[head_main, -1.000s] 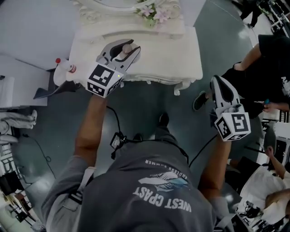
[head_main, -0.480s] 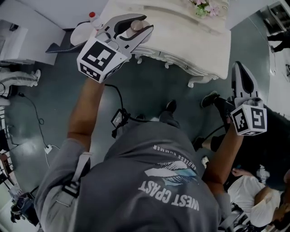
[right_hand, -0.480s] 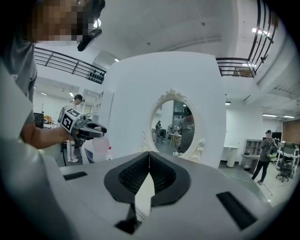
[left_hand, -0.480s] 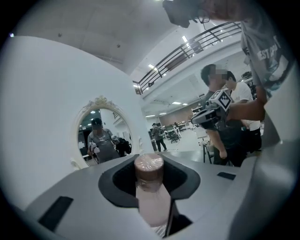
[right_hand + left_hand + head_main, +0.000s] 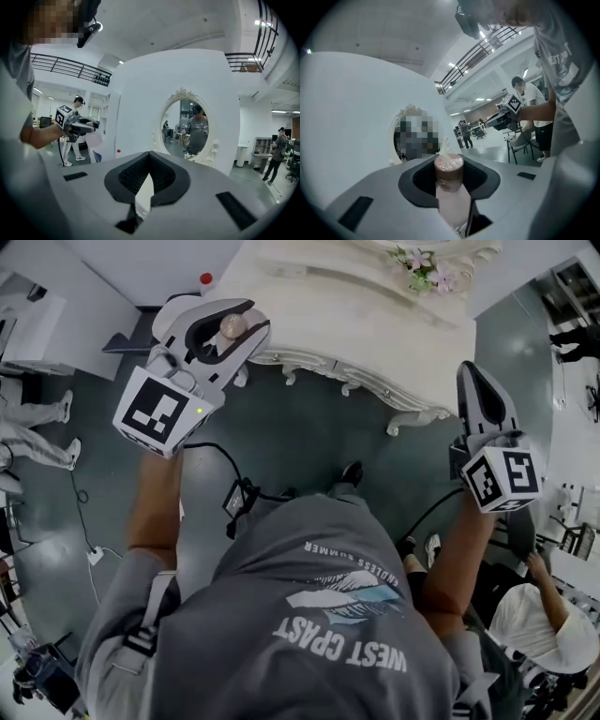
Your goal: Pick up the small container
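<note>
The small container [image 5: 232,326] is a pale pink bottle with a brown cap [image 5: 449,168]. It sits between the jaws of my left gripper [image 5: 246,322], which is shut on it. The gripper holds it in the air by the left corner of the white dressing table [image 5: 375,324]. In the left gripper view the container stands upright in the jaw notch of that gripper [image 5: 450,180]. My right gripper [image 5: 471,373] hangs off the table's right end, shut and empty, its tips [image 5: 149,157] touching. The right gripper view also shows the left gripper [image 5: 77,124] holding the container.
The table carries an oval mirror [image 5: 187,122] and a bunch of flowers [image 5: 422,273]. A red-capped object [image 5: 204,279] stands on the floor at the table's left. Cables [image 5: 89,549] trail over the floor on the left. A seated person [image 5: 548,615] is at the lower right.
My left gripper has carried the container from over the table's front to its left corner. The right gripper stayed shut beside the table's right end.
</note>
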Available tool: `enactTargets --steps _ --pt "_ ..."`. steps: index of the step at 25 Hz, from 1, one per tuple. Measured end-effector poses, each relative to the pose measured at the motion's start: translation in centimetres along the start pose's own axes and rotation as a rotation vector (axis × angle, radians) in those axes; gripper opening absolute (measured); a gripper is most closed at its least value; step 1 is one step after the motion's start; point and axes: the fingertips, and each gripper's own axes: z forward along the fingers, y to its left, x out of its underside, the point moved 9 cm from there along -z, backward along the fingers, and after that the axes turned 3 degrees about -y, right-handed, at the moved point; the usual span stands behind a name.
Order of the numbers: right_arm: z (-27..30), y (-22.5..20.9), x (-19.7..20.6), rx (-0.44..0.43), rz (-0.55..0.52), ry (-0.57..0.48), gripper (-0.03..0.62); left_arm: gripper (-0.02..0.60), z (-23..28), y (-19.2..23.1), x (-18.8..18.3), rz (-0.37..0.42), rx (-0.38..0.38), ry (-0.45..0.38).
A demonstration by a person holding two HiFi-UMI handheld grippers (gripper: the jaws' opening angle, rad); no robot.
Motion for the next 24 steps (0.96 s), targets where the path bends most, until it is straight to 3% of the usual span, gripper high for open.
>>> enactTargets --steps 9,24 --pt "-1.5 0.5 0.2 -0.009 -0.006 0.025 0.025 0.13 -1.8 -0.8 0.4 -0.017 -0.036 0.014" --pt "-3.0 -0.8 0.7 -0.006 -0.001 0.039 0.025 0.13 0.2 -2.2 0.7 -0.026 -0.037 0.044"
